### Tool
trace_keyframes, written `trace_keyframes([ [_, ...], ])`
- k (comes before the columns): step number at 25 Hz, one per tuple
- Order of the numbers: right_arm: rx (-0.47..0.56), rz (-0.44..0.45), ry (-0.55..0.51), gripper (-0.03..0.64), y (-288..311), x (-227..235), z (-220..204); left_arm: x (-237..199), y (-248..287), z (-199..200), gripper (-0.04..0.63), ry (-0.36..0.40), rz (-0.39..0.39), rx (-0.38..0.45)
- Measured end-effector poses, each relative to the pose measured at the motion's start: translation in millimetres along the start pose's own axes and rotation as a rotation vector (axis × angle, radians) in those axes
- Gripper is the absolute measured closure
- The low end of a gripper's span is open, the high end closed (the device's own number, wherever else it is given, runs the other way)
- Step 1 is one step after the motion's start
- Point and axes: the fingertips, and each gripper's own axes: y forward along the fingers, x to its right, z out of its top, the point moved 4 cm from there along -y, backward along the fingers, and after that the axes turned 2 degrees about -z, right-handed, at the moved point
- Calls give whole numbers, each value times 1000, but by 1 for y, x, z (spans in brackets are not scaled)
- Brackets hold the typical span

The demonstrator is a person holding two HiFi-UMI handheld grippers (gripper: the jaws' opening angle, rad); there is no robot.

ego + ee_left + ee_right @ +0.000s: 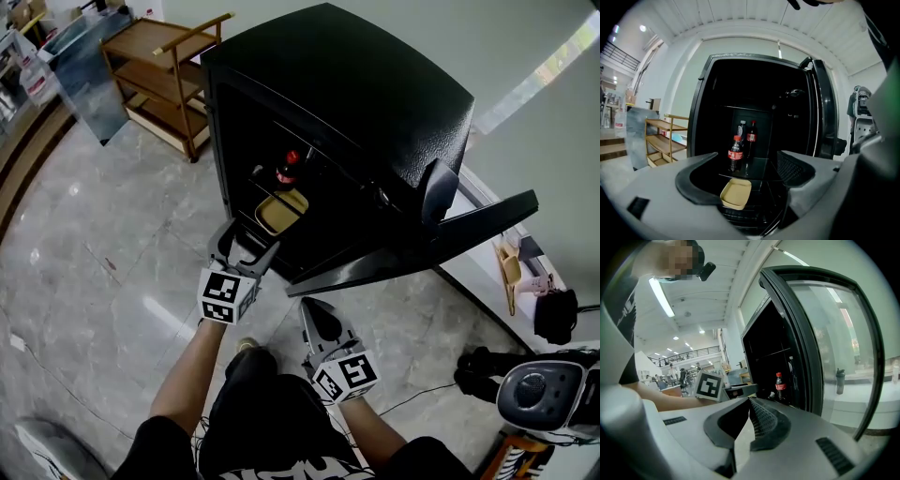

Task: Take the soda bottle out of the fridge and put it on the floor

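Note:
A black fridge (356, 84) stands with its door (422, 248) swung open to the right. On a shelf inside stands the soda bottle (287, 170) with a red cap and red label. The left gripper view shows this bottle (735, 153) in front of two more bottles (751, 136). My left gripper (246, 246) hovers just in front of the opening, jaws open and empty (747, 161), short of the bottle. Lower, near the door's edge, my right gripper (314, 309) is shut on nothing (750, 401); its view shows the bottle (779, 386) past the door's frame.
A shallow yellow tray (281, 212) sticks out of the fridge below the bottle shelf (736, 193). A wooden cart (164, 70) stands back left. At the right are a black bag (555, 314), a grey machine (548, 394) and a cable. The floor (103, 281) is polished marble.

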Motion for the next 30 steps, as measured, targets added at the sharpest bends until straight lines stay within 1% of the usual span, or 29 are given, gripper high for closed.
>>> trace_keyframes([
  [2, 0, -10, 7, 594, 0, 3, -3, -4, 18, -4, 213, 4, -3, 0],
  [6, -6, -23, 12, 594, 5, 5, -7, -19, 56, -3, 215, 50, 11, 27],
  [8, -12, -26, 9, 594, 6, 7, -9, -24, 78, -7, 214, 56, 12, 29],
  [14, -44, -33, 15, 594, 13, 8, -23, -46, 136, -23, 215, 70, 23, 12],
  [18, -89, -46, 29, 594, 13, 9, -31, -56, 168, -31, 215, 74, 20, 2],
  [25, -90, -82, 36, 594, 9, 17, -45, -64, 209, -38, 216, 98, -3, -14],
  [27, -92, -89, 35, 594, 7, 21, -48, -64, 215, -36, 231, 108, -9, -13],
  [30, -98, -96, 32, 594, 3, 24, -49, -65, 218, -34, 282, 111, -4, -9],
])
